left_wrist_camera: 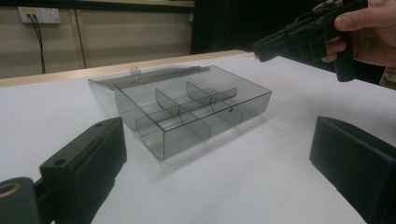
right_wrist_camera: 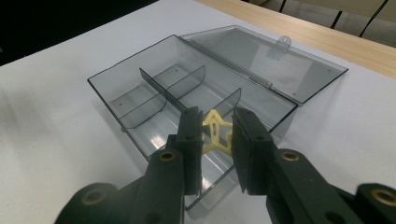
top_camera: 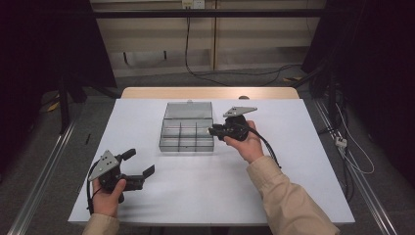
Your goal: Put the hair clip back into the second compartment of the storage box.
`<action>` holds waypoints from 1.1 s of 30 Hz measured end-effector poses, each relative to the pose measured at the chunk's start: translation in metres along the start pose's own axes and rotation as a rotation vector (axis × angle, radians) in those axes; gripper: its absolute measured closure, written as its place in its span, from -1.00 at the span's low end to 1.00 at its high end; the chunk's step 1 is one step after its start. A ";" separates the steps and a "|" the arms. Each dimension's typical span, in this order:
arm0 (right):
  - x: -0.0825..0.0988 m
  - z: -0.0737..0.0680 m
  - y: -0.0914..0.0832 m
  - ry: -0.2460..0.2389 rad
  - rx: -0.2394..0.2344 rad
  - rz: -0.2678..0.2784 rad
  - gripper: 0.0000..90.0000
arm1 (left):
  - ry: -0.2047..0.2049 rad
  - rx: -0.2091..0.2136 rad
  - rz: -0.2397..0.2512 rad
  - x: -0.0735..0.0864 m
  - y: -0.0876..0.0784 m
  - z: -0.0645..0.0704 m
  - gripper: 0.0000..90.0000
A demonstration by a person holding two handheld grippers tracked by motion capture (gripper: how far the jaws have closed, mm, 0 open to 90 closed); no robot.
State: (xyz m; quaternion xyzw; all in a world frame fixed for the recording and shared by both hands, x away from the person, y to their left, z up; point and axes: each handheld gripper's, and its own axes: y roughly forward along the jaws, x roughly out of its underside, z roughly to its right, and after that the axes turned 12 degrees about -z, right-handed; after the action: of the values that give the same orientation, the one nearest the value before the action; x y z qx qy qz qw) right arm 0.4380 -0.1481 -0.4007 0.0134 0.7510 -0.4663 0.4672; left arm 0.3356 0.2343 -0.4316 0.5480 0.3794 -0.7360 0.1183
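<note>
So the right hand-held gripper (right_wrist_camera: 215, 133) is clamped down on a small pale-yellow plastic piece (right_wrist_camera: 215, 130), some kind of flat cut-out shape with prongs; it's mostly tucked between the jaws, so I honestly can't tell exactly what it is. The jaws press on it from both sides, and it hangs over the near end of a smoky grey transparent plastic organiser box (right_wrist_camera: 140, 88) with curved inner dividers. In the right gripper view the yellow piece sits above the compartment closest to the camera, clear of the box floor as far as I can see.

From the high view, the box (top_camera: 187, 134) sits around the middle of the white worktop (top_camera: 274, 181), and its clear hinged lid (top_camera: 189, 110) is flipped open and lies flat behind it. The right hand-held gripper (top_camera: 215, 130) comes in at the box's right edge, held by a hand in a beige sleeve (top_camera: 288, 196).

The left hand-held gripper (top_camera: 139, 164) is down at the front-left of the worktop, well apart from the box, jaws spread wide with nothing between them. In the left gripper view you look between its two black jaws straight at the box (left_wrist_camera: 196, 109), with the other gripper (left_wrist_camera: 303, 37) up in the top right corner, held off the worktop.
</note>
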 end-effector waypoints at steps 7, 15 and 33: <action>-0.004 0.001 0.004 0.002 -0.003 0.002 0.64 | -0.005 0.002 0.000 0.000 0.000 0.000 -0.92; -0.009 0.001 0.009 0.000 -0.004 0.002 0.64 | -0.006 0.002 -0.001 0.000 0.000 -0.001 -0.92; -0.014 0.004 0.017 0.005 -0.017 0.005 0.64 | -0.003 0.002 -0.007 0.000 0.000 -0.001 -0.92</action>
State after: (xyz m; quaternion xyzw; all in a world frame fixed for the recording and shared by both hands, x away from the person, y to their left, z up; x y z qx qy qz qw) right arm 0.4564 -0.1353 -0.4035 0.0125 0.7562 -0.4586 0.4665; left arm 0.3362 0.2348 -0.4317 0.5456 0.3807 -0.7375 0.1157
